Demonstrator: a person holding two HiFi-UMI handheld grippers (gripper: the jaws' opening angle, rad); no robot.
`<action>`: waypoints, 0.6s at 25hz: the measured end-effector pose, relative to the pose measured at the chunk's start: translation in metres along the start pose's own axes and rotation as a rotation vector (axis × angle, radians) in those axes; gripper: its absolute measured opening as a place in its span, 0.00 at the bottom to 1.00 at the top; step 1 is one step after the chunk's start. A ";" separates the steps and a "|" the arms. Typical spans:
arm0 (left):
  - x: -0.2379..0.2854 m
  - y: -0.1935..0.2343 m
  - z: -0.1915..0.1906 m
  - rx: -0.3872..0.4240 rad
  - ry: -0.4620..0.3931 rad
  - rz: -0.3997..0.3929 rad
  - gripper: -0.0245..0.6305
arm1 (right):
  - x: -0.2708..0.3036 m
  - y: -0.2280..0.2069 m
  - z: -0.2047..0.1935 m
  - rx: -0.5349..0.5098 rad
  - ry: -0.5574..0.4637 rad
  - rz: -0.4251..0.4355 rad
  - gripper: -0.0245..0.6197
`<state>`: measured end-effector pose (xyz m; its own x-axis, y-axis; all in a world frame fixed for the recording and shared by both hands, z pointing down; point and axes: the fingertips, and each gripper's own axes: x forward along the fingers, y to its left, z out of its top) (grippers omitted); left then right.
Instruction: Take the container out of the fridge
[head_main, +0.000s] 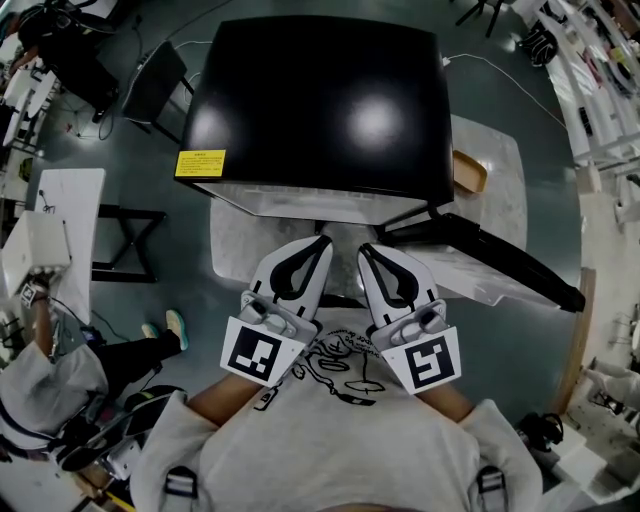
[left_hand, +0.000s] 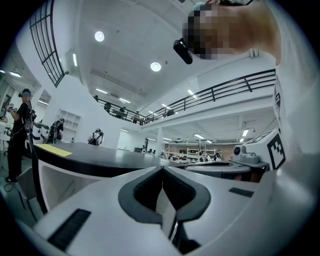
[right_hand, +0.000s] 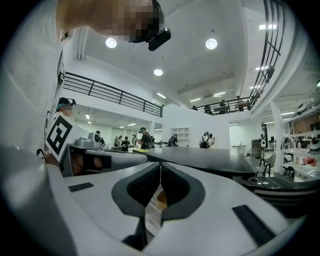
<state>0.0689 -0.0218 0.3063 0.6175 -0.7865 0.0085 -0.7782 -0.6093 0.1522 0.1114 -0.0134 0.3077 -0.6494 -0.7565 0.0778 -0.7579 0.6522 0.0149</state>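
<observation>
My left fingers (head_main: 316, 252) and right fingers (head_main: 373, 260) sat side by side just in front of my chest, both pointing level at the fridge (head_main: 320, 110) a little farther out. Their marker cubes (head_main: 258, 352) were nearest to me. In the left gripper view the left fingers (left_hand: 145, 187) were clenched, dark pads meeting at the tips with nothing caught between them. The right gripper view showed the same for the right fingers (right_hand: 176, 187): pressed together and empty. The fridge stood on a pale marbled tabletop (head_main: 235, 255). Its glossy black top faced up at me, with a yellow sticker (head_main: 200, 163) at its near left corner. The door (head_main: 510, 262) stood swung open toward the near right, black outside and white on its inner face. The white front edge of the cabinet lay just beyond my fingertips. The container was nowhere I could see, because from above the black top covered the fridge's inside and neither gripper view looked into it. A shallow brown tray-like thing (head_main: 468, 172) lay on the tabletop just right of the fridge, apart from both sets of fingers. Another person in grey (head_main: 40, 385) was at the near left.
</observation>
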 end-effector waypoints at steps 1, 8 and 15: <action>-0.001 0.001 0.001 0.003 0.000 -0.002 0.06 | 0.001 0.001 0.000 -0.001 -0.001 -0.003 0.08; -0.007 0.022 -0.002 0.006 0.027 -0.004 0.06 | 0.017 0.006 0.002 -0.013 -0.006 -0.027 0.08; -0.010 0.048 -0.018 0.013 0.062 0.009 0.06 | 0.036 0.005 -0.014 -0.042 0.019 -0.044 0.08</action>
<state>0.0279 -0.0411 0.3316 0.6158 -0.7847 0.0710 -0.7851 -0.6035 0.1389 0.0851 -0.0369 0.3242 -0.6137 -0.7838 0.0949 -0.7824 0.6199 0.0605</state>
